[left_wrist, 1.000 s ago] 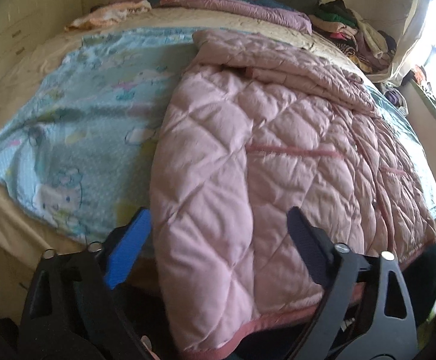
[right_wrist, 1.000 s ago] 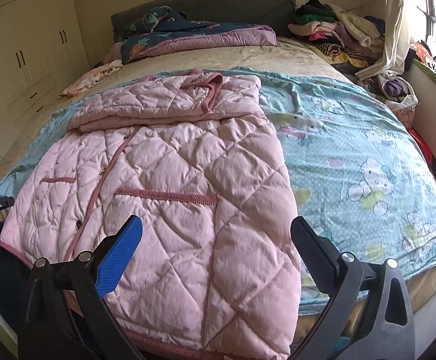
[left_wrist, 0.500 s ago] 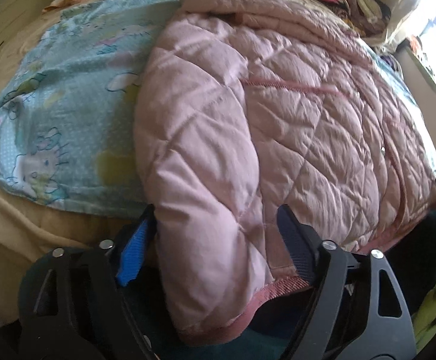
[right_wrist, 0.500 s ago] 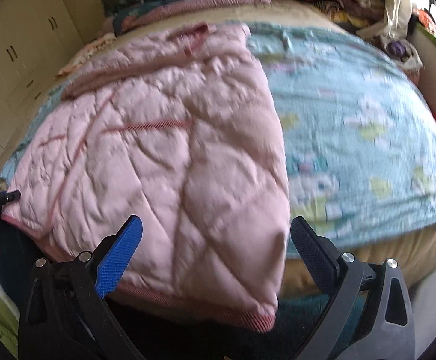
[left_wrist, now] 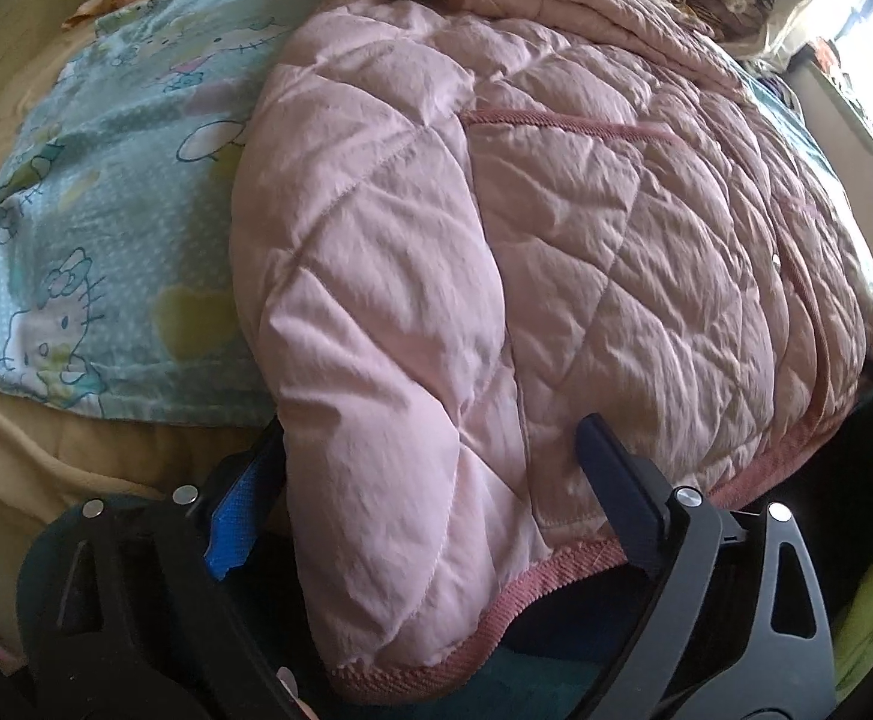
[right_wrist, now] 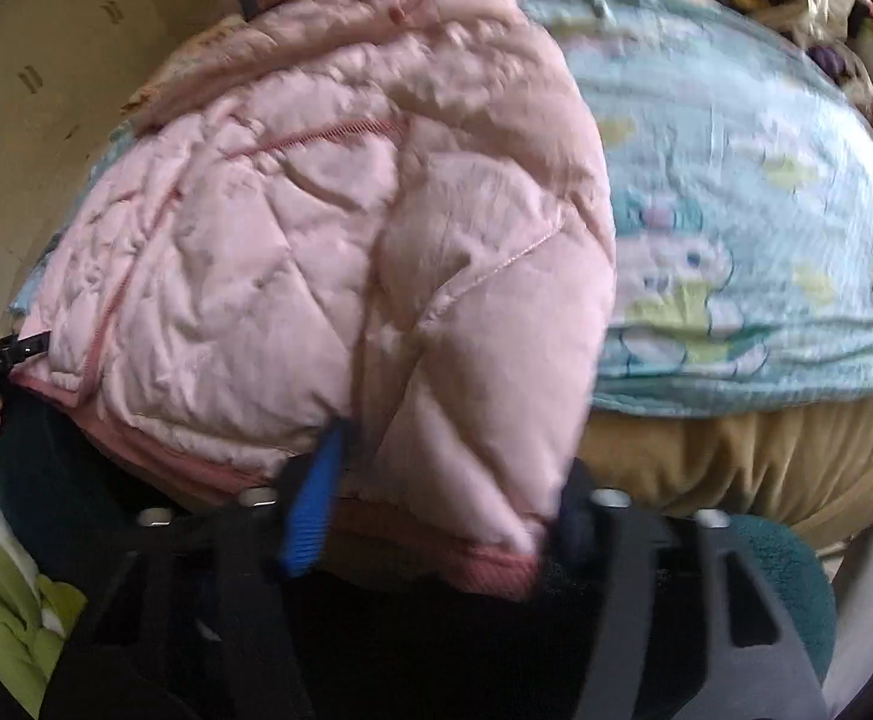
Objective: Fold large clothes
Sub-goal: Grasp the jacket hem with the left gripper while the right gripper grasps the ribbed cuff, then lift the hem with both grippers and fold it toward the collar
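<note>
- Closing in on the hem now: both my grippers sit far lower and nearer the pink quilted jacket (left_wrist: 556, 228) than a second ago, when I could see most of the bed (left_wrist: 28, 432).
- Jacket lies spread across the blue cartoon sheet (left_wrist: 106, 192), its ribbed hem hanging over the near edge of the bed.
- Left gripper (left_wrist: 430, 480): jaws have just been opening a little wider, and the left corner of the jacket bulges between them. Blue pad is tucked against the fabric's left side and the dark pad is against the hem on the right, but I see no squeeze, so I call it released.
- Right gripper (right_wrist: 442, 492): jaws have just been closing hard from wide apart. In the right wrist view the jacket (right_wrist: 328, 228) has its right hem corner pinched between the blue pad and the dark one; it is clenched on the jacket.
- Right view is blurred, sheet (right_wrist: 736, 192) smeared beside the jacket.
- Far left of that view, my other gripper shows at the opposite hem corner.
</note>
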Tool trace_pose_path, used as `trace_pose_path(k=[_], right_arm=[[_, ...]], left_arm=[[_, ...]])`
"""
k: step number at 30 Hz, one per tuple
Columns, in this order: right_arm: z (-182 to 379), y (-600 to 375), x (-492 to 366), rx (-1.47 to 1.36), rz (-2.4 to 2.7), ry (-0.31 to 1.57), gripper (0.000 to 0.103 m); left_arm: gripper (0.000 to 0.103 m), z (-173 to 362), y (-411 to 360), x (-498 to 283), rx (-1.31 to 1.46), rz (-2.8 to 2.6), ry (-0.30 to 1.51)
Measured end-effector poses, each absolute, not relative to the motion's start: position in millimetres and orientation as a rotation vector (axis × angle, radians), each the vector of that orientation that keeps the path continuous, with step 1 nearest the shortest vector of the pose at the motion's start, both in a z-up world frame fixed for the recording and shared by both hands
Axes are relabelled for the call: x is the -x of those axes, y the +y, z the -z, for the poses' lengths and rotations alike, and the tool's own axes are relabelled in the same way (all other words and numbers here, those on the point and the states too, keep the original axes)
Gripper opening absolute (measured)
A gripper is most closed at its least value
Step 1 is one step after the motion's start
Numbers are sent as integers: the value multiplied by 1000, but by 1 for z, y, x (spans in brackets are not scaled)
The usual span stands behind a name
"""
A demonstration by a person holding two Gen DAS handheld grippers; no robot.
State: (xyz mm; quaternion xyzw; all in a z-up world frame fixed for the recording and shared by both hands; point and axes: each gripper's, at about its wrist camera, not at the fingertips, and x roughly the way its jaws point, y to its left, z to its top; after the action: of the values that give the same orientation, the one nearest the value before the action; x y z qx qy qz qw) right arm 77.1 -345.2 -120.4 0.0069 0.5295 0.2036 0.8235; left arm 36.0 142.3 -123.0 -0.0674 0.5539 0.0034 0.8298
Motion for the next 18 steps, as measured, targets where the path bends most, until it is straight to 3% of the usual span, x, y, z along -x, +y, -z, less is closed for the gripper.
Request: trace_pose_path(k=[1,3,5,8,11,18], right_arm=[[116,-348,-75,-23,-437,1101,30],[105,-354,-71,-73,-456,1039,24],[92,-355,-68,-96,-468,984,21],[68,-355,-72,-142,-502,896,20],[47,-354,-81,-175,-526,827,18],[4,-346,-107,-203,-568,720,16]], left_arm=[[85,123,142,-35,138,-6,1175],[73,122,141,-34,133,-8,1170],[45,118,144,-32,145,-23,1151],[22,110,146,-30,164,-23,1117],[12,95,141,-28,157,-14,1063],[9,45,144,-39,204,3,895]])
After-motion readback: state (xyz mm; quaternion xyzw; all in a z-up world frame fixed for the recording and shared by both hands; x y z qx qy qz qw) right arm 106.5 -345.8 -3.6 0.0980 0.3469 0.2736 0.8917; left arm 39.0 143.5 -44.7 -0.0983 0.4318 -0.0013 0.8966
